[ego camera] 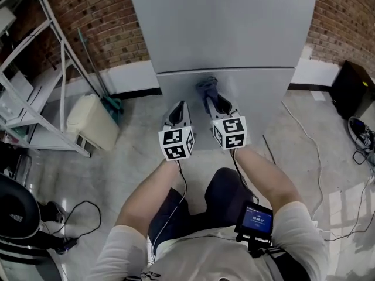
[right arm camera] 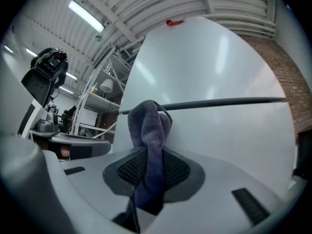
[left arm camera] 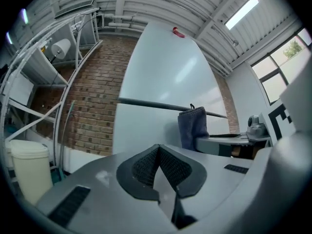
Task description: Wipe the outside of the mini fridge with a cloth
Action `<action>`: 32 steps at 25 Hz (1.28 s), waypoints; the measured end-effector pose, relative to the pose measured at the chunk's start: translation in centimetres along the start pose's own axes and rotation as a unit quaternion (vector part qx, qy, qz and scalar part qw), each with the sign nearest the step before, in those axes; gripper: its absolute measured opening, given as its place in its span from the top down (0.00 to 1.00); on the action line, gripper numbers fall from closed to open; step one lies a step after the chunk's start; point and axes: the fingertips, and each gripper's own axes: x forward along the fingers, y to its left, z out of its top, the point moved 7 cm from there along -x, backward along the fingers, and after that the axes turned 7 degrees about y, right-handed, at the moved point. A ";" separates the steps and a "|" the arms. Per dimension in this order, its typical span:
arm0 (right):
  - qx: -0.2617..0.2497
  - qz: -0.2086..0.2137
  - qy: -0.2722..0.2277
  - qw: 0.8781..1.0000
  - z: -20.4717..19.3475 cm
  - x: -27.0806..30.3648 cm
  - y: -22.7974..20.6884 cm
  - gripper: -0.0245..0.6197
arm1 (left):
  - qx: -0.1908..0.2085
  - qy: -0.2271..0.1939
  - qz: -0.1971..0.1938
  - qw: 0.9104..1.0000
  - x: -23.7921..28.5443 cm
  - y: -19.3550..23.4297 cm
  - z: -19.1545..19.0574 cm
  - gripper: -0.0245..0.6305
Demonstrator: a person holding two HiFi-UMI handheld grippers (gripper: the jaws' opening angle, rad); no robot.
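A: Right claw (right arm camera: 152, 172), what state?
B: Clamped on the cloth (right arm camera: 148, 123). The pads pinch its lower part, and the rest stands up past the tips in a folded bunch. Dark blue-grey, knitted look.
A: Left claw (left arm camera: 158, 165)?
B: Pads pressed together, nothing between them. Held about level with the right claw, just to its left.
A: Fridge (ego camera: 222, 34)?
B: Straight ahead of both claws. Pale grey, with a dark seam between the upper and lower doors. The top of the cloth sits close to the lower door, near that seam. I cannot confirm contact.
A: How will the cloth handle?
B: My judgement: light, soft, limp. It will fold over under any push, so a bunch this tall may smear rather than press flat. The grip low in the bunch looks sound. Taking more fabric into the pads would likely stiffen it.
A: And the fridge face?
B: Smooth, glossy, hard. The cloth should glide on it. I expect it is heavy enough not to shift under a wipe.
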 end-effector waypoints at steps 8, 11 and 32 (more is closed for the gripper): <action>-0.007 0.055 0.022 0.998 -1.9 5.3 9.4 0.83 | -0.003 0.024 0.065 0.998 -5.0 7.8 -2.5 0.96; -0.006 0.059 0.030 0.998 -2.8 6.9 11.1 0.83 | -0.003 0.029 0.081 0.996 -6.7 9.7 -3.0 0.96; -0.016 -0.016 0.039 0.999 -4.7 3.4 2.7 0.83 | 0.006 0.028 0.032 0.999 -3.3 5.1 -2.8 0.96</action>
